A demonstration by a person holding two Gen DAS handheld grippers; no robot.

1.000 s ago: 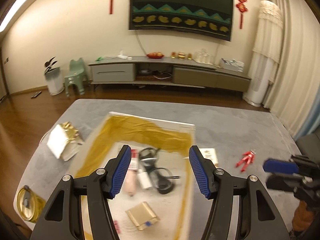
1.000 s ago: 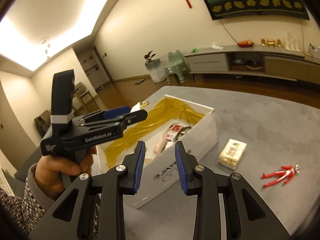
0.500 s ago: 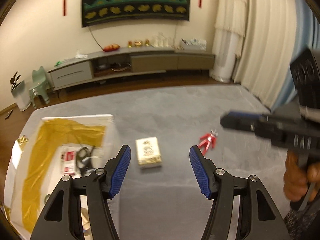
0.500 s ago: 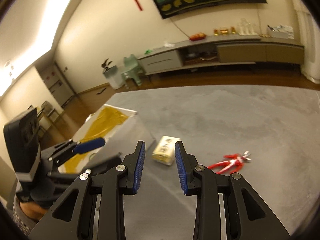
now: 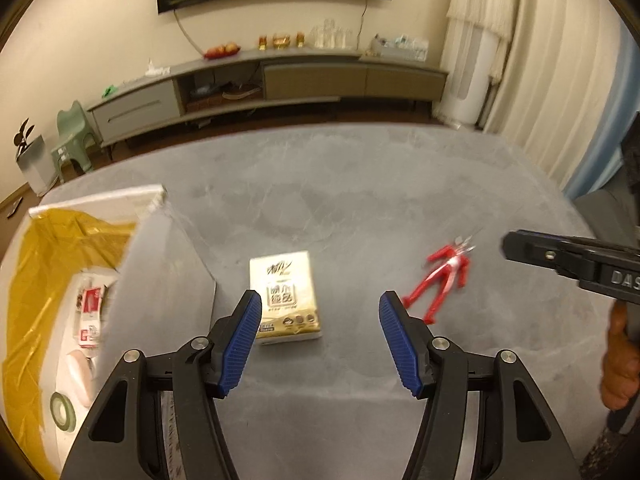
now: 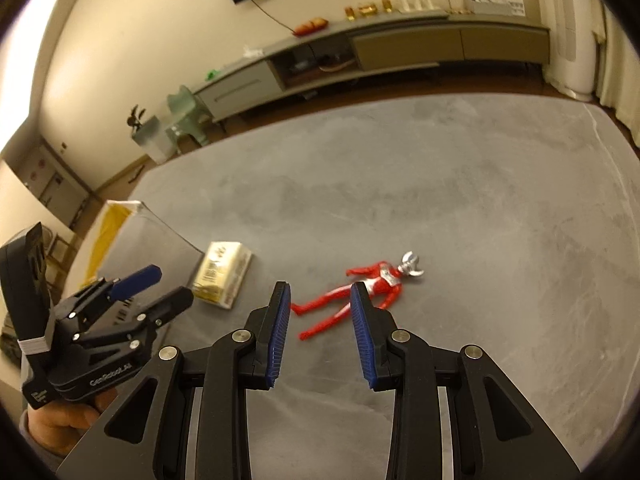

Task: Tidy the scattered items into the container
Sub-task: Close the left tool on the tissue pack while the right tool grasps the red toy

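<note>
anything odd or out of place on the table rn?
Two items lie loose on the grey table, outside the box: a tissue pack lying flat just beside it, and a red figure on its back. Nothing spilled or visibly damaged.

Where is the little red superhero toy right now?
The red toy figure lies flat on the grey table, right in front of the open right gripper, with the tissue pack to its left near the box.

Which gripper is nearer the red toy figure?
Right. The right gripper has the red toy figure lined up between its open jaws; the left gripper faces the tissue pack beside it.
</note>
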